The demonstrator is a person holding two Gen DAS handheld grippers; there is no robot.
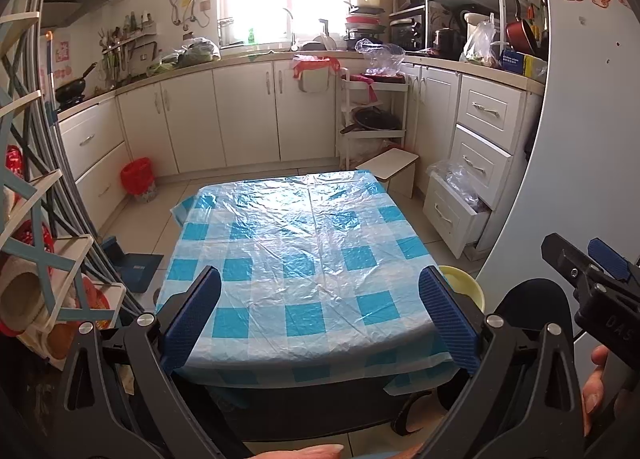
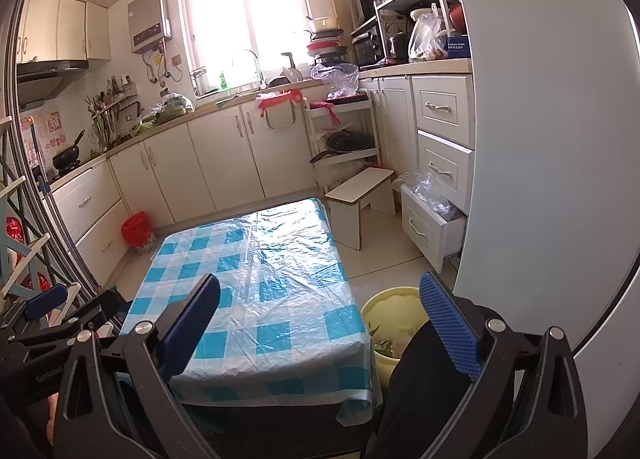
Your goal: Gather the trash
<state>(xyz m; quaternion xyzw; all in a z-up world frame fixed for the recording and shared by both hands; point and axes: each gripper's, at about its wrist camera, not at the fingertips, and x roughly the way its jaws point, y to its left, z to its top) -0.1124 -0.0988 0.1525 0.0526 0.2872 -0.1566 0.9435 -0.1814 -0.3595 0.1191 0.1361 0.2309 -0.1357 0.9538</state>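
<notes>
A low table with a blue-and-white checked plastic cover (image 1: 308, 259) stands in front of me; it also shows in the right wrist view (image 2: 260, 299). No loose trash shows on its top. A yellow bin (image 2: 390, 323) with scraps inside stands on the floor at the table's right front corner; its rim shows in the left wrist view (image 1: 464, 287). My left gripper (image 1: 320, 315) is open and empty above the table's near edge. My right gripper (image 2: 320, 327) is open and empty, over the table's near right corner and the bin.
A small red-lined bin (image 1: 138, 179) stands by the left cabinets. A white stool (image 2: 360, 195) and an open bottom drawer (image 2: 432, 219) holding a plastic bag are to the right. A white fridge door (image 2: 540, 139) is close on the right. A rack (image 1: 36, 259) is close on the left.
</notes>
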